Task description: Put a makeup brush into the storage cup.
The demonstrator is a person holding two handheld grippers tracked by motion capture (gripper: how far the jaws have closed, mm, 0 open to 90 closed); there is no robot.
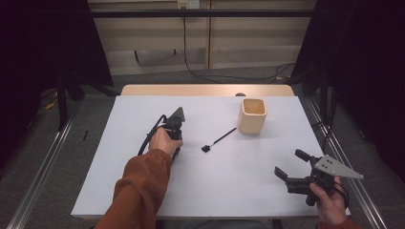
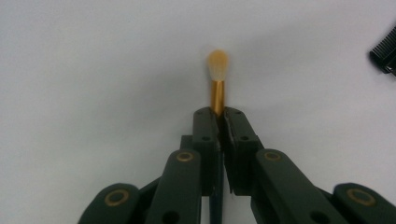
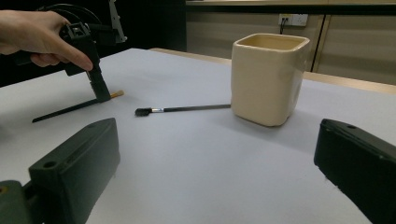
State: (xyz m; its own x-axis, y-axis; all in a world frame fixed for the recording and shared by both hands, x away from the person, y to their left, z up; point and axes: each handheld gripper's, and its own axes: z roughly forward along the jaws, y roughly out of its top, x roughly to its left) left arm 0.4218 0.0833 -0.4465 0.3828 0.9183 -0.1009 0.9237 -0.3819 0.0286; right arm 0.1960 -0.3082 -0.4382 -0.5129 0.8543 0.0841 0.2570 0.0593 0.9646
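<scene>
In the high view, the left gripper (image 1: 175,125) is pointing down at the white table top (image 1: 143,191), while a slim black brush with a square dark head (image 1: 218,140) is lying between it and the cream square ceramic cup (image 1: 251,116). The right gripper (image 1: 290,165) is resting near the table's right edge, jaws spread. Grey floor and dark curtains are surrounding the table.

In the left gripper view, the jaws are pinching a thin make-up brush with a gold ferrule and pale orange tuft (image 2: 217,79), lying on the table.

In the right gripper view, that brush's tuft (image 3: 116,94) is sticking out beside the left gripper, its dark handle slanting to the table, well apart from the cup (image 3: 268,77).
</scene>
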